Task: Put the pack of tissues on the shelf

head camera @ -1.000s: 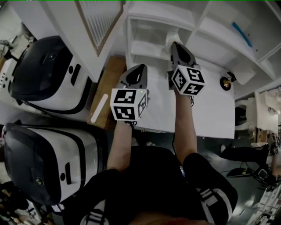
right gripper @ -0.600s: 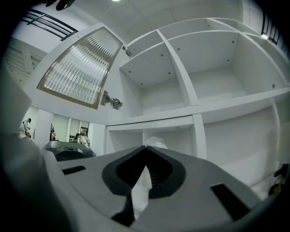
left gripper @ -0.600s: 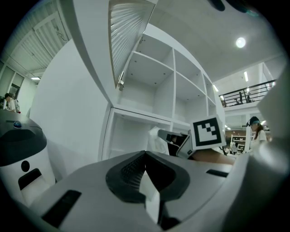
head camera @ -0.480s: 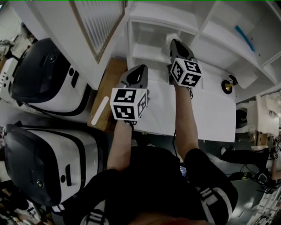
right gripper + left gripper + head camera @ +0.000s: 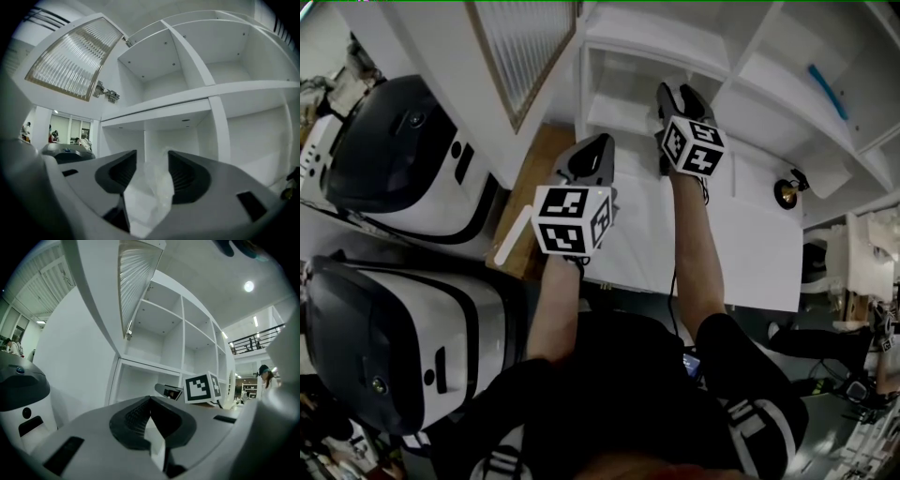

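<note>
The white tissue pack (image 5: 149,192) lies between the two jaws of my right gripper (image 5: 152,157), crumpled and slack. Those jaws have just been opening and stand apart on either side of it, so the gripper is open. In the head view the right gripper (image 5: 677,92) reaches into the mouth of the lowest compartment of the white shelf (image 5: 623,56), and it hides the pack there. My left gripper (image 5: 598,142) hovers level over the table short of the shelf. Its jaws (image 5: 150,398) meet at the tips with nothing between them.
A cabinet door with ribbed glass (image 5: 520,47) hangs open at the shelf's left. A small gold object (image 5: 787,192) stands on the white table (image 5: 750,244). Bulky white-and-black machines (image 5: 403,159) fill the left side. A blue item (image 5: 830,80) lies on a shelf at the right.
The right gripper has pushed further toward the shelf, up the head view, so the pack no longer shows there. The left gripper has stayed where it was.
</note>
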The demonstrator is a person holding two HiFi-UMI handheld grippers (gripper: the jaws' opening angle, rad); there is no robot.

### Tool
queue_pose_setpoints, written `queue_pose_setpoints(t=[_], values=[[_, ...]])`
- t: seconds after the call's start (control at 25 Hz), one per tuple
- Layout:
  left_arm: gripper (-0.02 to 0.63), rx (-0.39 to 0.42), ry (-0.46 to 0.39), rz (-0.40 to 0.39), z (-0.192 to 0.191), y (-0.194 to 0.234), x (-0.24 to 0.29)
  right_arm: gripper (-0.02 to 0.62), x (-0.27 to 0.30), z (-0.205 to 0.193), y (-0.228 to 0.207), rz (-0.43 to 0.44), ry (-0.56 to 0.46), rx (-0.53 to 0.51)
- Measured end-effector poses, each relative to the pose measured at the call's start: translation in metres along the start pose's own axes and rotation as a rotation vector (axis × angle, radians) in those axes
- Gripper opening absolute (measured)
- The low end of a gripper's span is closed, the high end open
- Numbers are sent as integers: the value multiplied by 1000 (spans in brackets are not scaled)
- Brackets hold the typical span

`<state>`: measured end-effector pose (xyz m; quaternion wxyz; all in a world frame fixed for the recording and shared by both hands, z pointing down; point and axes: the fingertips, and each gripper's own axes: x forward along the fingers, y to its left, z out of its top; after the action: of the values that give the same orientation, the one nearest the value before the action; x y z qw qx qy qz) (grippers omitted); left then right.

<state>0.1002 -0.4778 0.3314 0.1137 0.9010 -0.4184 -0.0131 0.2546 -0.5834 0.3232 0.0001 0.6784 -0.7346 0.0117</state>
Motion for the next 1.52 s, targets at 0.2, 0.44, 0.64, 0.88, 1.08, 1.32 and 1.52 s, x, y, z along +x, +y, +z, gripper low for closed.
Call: queue_pose_setpoints(t=[0.2,0.44,0.64,0.88,1.08,1.32,1.52], values=[[11,-5,-18,5,3,0,-1,261,-1,3,7,70,-21,18],[11,-8,-19,-6,1,-3,2,330,-5,16,17,172,-137,79],[11,-13,-22,-14,0,-6,3,354,-3,2,20,184,-71,42],[11,-20,-20,-7,-2,-3,2,354,7,-14,20,184,20,-2],[11,-21,-21,-5,-2,-2,2,354,19,-57,27,222,283,-101],[11,-25,-28,0,-1,1,0,353,8,-103,21,161,489,-172],[11,-28,-20,-7,-4,0,2,353,2,-105,17,143,466,-159]])
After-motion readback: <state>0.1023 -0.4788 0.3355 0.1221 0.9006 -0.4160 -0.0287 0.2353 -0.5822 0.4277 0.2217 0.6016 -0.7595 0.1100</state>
